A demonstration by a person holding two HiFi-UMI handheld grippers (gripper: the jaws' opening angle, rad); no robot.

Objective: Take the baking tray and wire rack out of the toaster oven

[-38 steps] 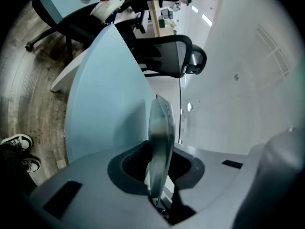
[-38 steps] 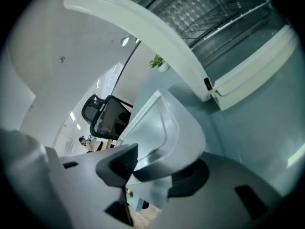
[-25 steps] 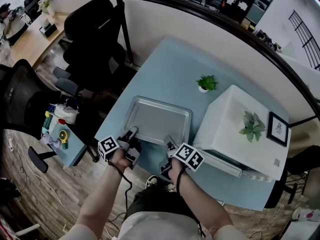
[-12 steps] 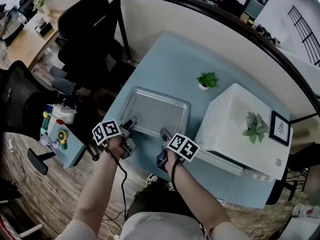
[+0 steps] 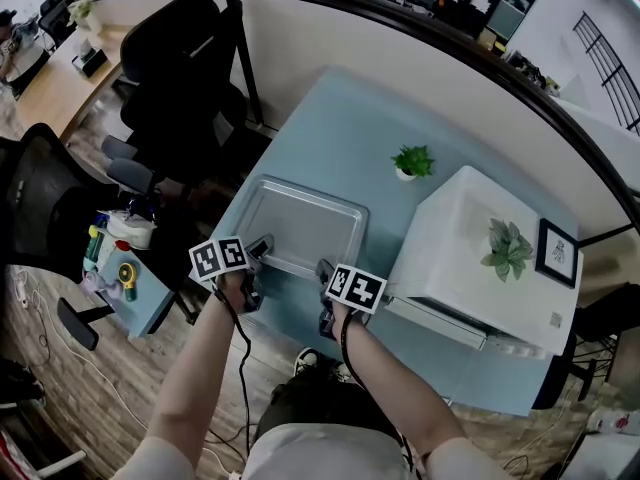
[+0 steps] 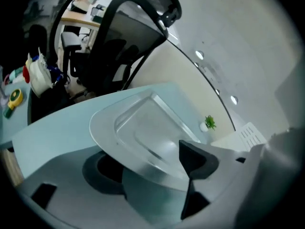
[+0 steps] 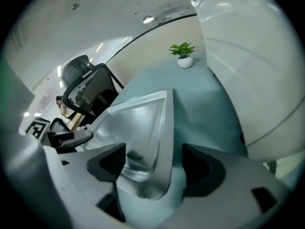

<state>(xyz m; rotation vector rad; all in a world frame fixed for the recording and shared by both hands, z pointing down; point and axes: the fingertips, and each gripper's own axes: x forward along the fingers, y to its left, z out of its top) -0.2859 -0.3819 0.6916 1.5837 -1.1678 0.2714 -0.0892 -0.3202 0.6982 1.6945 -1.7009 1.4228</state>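
Observation:
The silver baking tray lies flat on the pale blue table, left of the white toaster oven. My left gripper is at the tray's near left edge. In the left gripper view the tray has its rim between the jaws of the left gripper, which have just been opening; the pads stand off it. My right gripper is at the near right corner. In the right gripper view the rim of the tray runs between the widening jaws of the right gripper, untouched.
A small potted plant stands behind the tray. On the oven's top sit a leafy plant and a framed picture. A black office chair stands beyond the table's left edge, beside a low side table with small items.
Both grippers have rolled and their jaws have spread apart from the tray's near rim. The tray has shifted slightly left and now rests on the table.

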